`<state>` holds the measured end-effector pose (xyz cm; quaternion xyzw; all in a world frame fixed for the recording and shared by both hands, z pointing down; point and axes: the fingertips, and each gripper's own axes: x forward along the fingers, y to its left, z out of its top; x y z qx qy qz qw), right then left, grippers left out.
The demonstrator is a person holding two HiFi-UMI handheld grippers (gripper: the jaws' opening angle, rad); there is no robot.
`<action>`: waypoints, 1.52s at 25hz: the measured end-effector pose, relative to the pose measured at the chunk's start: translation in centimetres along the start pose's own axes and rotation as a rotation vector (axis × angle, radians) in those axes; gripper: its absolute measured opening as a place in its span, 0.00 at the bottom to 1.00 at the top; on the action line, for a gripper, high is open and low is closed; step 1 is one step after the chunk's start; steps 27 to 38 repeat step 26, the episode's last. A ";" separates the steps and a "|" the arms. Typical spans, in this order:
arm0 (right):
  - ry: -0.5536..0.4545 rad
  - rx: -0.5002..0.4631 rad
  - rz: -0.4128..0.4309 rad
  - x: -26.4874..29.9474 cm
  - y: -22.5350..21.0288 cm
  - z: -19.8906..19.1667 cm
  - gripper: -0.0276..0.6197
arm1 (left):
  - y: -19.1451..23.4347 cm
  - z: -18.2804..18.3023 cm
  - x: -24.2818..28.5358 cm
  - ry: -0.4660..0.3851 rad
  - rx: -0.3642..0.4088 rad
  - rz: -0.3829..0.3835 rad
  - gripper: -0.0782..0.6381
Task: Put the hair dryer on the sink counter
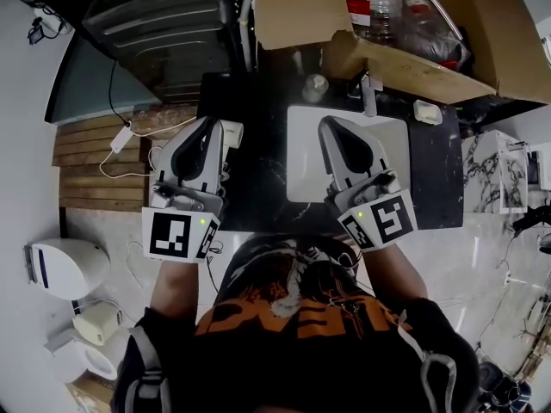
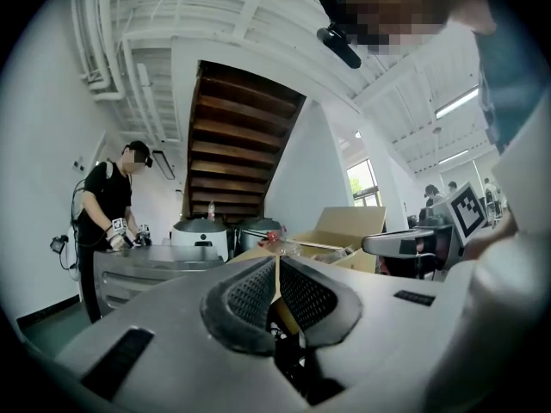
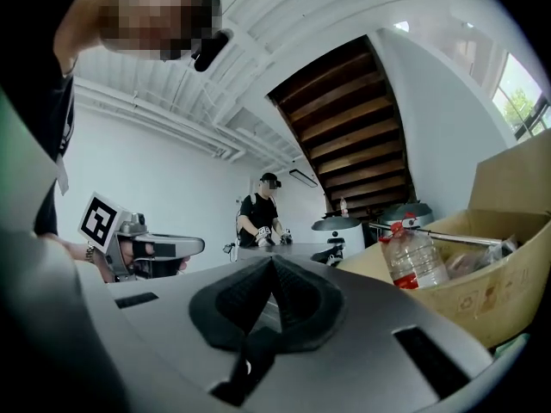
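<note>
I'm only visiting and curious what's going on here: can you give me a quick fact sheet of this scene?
Place: dark counter with a white sink
Left gripper: jaws together, nothing between them
Right gripper: jaws together, nothing between them
Behind the sink: cardboard box holding plastic bottles
By the left gripper's tip: white object, too hidden to identify

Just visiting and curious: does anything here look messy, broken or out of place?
An open cardboard box holding plastic bottles crowds the back of the sink counter, and a white cord lies in loose loops on the wooden floor at left. Nothing looks spilled or broken.
</note>
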<state>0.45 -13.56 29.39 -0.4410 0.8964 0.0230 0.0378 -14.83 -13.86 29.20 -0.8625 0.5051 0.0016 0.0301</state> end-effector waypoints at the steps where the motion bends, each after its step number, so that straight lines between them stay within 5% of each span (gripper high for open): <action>1: -0.013 -0.007 0.001 -0.2 0.0 0.6 0.06 | -0.2 0.5 -0.1 -0.006 0.003 -0.001 0.16; 38: -0.034 -0.028 0.014 -3.3 -0.5 2.3 0.06 | -3.2 2.6 -1.0 -0.022 0.020 0.012 0.16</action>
